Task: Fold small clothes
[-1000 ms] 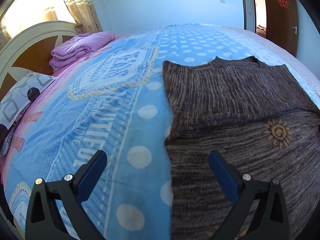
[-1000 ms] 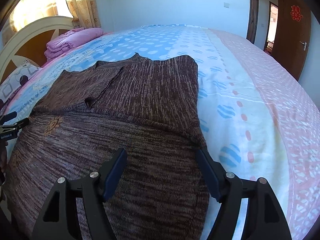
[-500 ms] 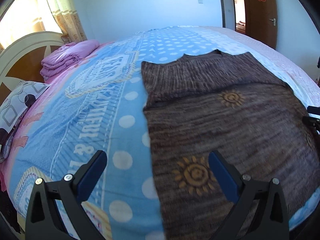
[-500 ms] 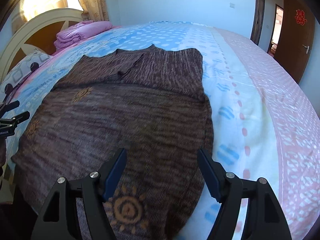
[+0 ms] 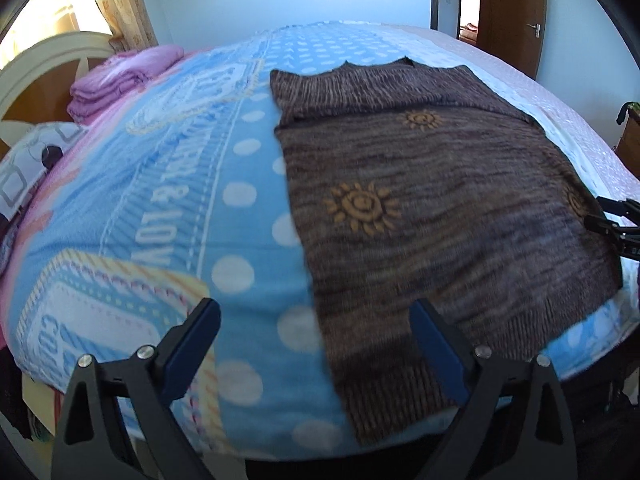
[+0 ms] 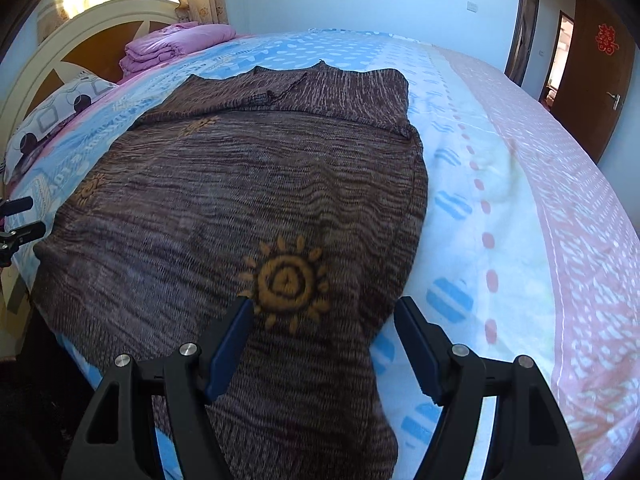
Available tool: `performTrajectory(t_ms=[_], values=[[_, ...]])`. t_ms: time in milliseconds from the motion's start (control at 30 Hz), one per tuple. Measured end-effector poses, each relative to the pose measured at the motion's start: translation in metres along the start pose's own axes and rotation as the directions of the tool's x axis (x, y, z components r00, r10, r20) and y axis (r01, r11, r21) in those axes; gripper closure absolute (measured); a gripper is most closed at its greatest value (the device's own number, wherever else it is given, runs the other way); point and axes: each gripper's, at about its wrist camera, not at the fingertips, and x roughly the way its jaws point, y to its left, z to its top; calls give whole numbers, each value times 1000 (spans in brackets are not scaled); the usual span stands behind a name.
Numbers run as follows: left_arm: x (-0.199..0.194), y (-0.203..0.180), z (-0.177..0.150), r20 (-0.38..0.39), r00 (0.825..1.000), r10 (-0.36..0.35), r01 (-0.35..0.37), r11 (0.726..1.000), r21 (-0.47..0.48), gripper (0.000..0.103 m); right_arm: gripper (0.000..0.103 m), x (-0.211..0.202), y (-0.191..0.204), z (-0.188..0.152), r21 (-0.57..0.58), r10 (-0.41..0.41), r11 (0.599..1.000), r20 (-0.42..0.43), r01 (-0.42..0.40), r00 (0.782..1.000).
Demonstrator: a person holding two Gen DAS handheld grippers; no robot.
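Note:
A brown knit sweater (image 5: 432, 208) with orange sun motifs lies flat on the bed, its sleeves folded in across the upper part; it also shows in the right wrist view (image 6: 248, 200). Its hem reaches the bed's near edge. My left gripper (image 5: 316, 320) is open and empty above the hem's left corner. My right gripper (image 6: 324, 316) is open and empty above the hem's right corner. The right gripper shows at the right edge of the left wrist view (image 5: 616, 220), and the left gripper at the left edge of the right wrist view (image 6: 18, 220).
The bed has a blue dotted blanket (image 5: 180, 208) and a pink-patterned side (image 6: 560, 200). Folded pink bedding (image 5: 120, 80) and a patterned pillow (image 6: 52, 120) lie by the headboard (image 6: 80, 40). A brown door (image 6: 592, 76) stands at the right.
Both grippers have pulled back toward the foot of the bed, still open. The sweater's lower body and hem have come into view.

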Motion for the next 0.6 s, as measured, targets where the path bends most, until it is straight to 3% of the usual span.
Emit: performTrajectory(t_ms=[133, 267, 467, 533, 567, 600], values=[[-3, 1, -18, -45, 998, -48, 46, 998, -52, 13, 30, -2, 1, -11, 12, 8, 1000, 21, -8, 1000], [6, -9, -34, -116, 986, -121, 113, 991, -67, 30, 30, -2, 1, -20, 38, 13, 999, 56, -15, 998], [11, -13, -40, -131, 984, -123, 109, 988, -109, 33, 28, -8, -5, -33, 89, 49, 994, 114, -59, 992], [11, -16, -41, -121, 987, -104, 91, 990, -110, 51, 28, -10, -7, -35, 100, 55, 993, 122, -68, 991], [10, -19, -41, -116, 987, -109, 97, 990, -101, 69, 28, -11, -7, -36, 104, 55, 992, 124, -68, 991], [9, -22, -41, -111, 983, -149, 139, 985, -99, 94, 28, -12, -8, -36, 109, 56, 992, 127, -70, 990]])
